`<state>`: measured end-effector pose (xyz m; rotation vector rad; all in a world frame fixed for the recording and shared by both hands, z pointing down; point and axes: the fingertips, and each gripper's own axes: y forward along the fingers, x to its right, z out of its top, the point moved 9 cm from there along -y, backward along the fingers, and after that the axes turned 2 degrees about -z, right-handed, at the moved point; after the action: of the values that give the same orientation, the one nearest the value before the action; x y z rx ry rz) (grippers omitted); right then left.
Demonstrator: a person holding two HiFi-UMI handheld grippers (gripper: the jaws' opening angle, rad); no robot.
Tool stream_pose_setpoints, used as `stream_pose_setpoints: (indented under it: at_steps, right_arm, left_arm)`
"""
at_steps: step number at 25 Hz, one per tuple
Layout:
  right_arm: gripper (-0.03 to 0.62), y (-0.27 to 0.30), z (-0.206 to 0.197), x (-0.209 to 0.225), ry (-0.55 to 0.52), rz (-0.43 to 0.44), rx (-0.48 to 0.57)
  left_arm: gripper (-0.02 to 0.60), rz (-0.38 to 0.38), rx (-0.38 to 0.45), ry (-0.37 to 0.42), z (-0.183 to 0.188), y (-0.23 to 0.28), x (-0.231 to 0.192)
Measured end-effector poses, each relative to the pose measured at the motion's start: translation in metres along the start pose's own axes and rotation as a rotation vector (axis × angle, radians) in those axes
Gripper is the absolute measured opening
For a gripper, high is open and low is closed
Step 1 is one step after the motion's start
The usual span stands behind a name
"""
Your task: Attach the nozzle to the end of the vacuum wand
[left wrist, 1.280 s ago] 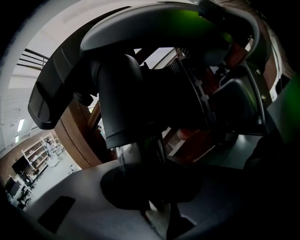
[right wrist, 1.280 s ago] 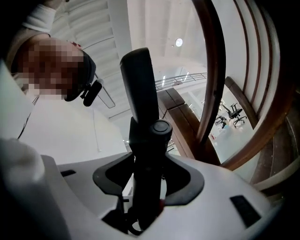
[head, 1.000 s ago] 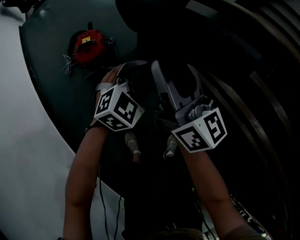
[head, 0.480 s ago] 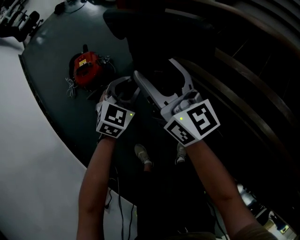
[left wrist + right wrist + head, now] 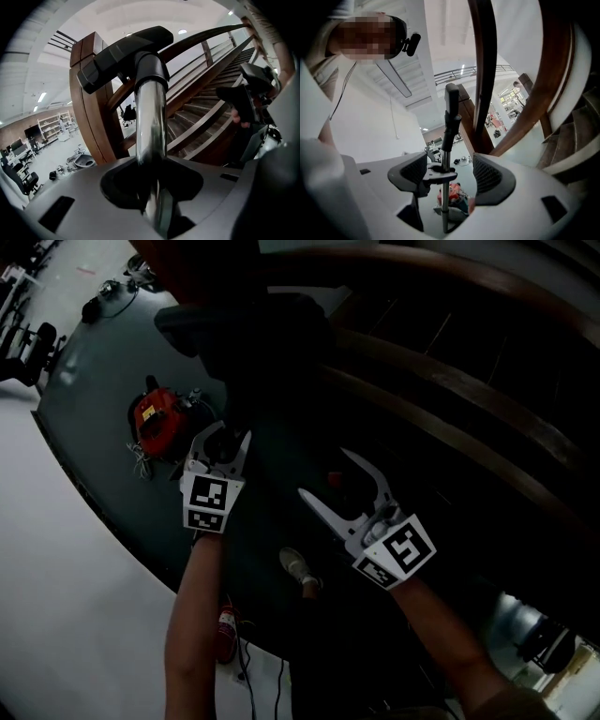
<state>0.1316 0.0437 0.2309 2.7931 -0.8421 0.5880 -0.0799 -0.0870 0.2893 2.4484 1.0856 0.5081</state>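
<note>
**Left gripper (image 5: pixel 152 187) clamped on wand (image 5: pixel 151 131); right gripper (image 5: pixel 450 180) open**

1. Left gripper. The left gripper was closed on the chrome tube of the wand. Its jaws had just been closing, and in the left gripper view the tube ran straight up out of the narrow gap between them, with the pads pressed against it on both sides.

2. Nozzle (image 5: pixel 122 51). The black nozzle sat on the far, upper end of the wand. Its collar was around the tube end and its wide head lay crosswise, tilted down toward the left of that view.

3. Right gripper. The jaws of the right gripper had just been opening and stood wide apart. Nothing touched either ribbed pad. Through the gap the right gripper view showed the wand at a distance as a thin upright rod with the nozzle at its top. In the head view this gripper was to the right of the left gripper and lower in the picture, clear of the wand.

4. Surroundings.
   - A wooden newel post (image 5: pixel 86 93) stood just behind the nozzle in the left gripper view. From it a curved handrail (image 5: pixel 201 40) ran up to the right over a flight of stairs (image 5: pixel 206 117).
   - In the head view a red machine (image 5: pixel 155 423) with a cord beside it lay on the dark floor area (image 5: pixel 94 399), left of the left gripper.
   - That dark area bordered a pale floor (image 5: pixel 56 615).
   - One shoe (image 5: pixel 298 568) of the person showed between the two forearms.
</note>
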Motion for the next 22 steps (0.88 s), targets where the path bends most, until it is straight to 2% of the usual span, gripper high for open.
stream_pose_setpoints:
  at_steps: [3,6,11,14,20,22]
  right_arm:
    - [0.290,-0.045,-0.016,0.004,0.019,-0.033,-0.069]
    - [0.289,-0.083,-0.016,0.004,0.049,-0.056,-0.101]
    - [0.290,-0.119,0.003,0.011,0.058,-0.091,-0.082]
    - [0.288,-0.124,0.014,0.023,0.063,-0.107,-0.057]
    - [0.288,-0.126,0.021,0.031,0.068,-0.105,-0.032]
    - [0.288,-0.130,0.021,0.033,0.077,-0.108,-0.034]
  left_arm:
    - [0.129,-0.025,0.024,0.025,-0.004,0.014,0.011]
    - [0.129,-0.051,0.009,0.045,-0.006,0.024,0.033]
    - [0.129,-0.125,-0.056,0.079,0.005,0.065,0.069]
    - [0.129,-0.134,-0.091,0.089,0.012,0.093,0.076]
    - [0.129,-0.103,-0.110,0.047,0.026,0.135,0.038]
    - [0.129,-0.081,-0.129,0.005,0.035,0.149,0.019]
